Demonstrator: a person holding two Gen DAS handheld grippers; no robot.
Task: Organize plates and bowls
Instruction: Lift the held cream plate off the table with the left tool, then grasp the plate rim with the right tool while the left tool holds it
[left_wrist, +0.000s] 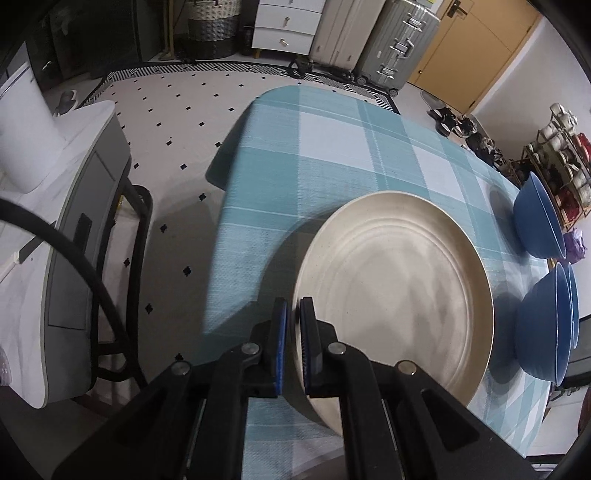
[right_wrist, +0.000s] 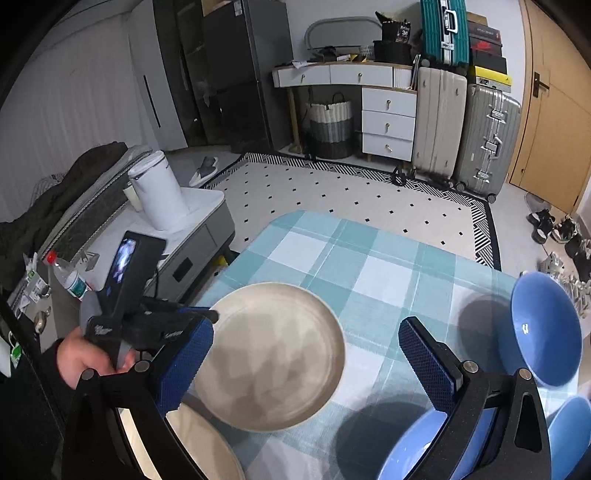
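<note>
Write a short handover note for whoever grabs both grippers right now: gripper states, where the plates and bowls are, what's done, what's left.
Left gripper: shut on the rim of the round cream ceramic plate, which it holds lifted above the blue-and-white checked tablecloth.
Right gripper: open, holding nothing, over the table.
A second cream plate lies at the near table edge, below the lifted one.
Three blue bowls sit on the right side of the table, apart from each other.
Done: one plate picked up.
Left: probably set it onto the second plate, then gather the bowls.
</note>
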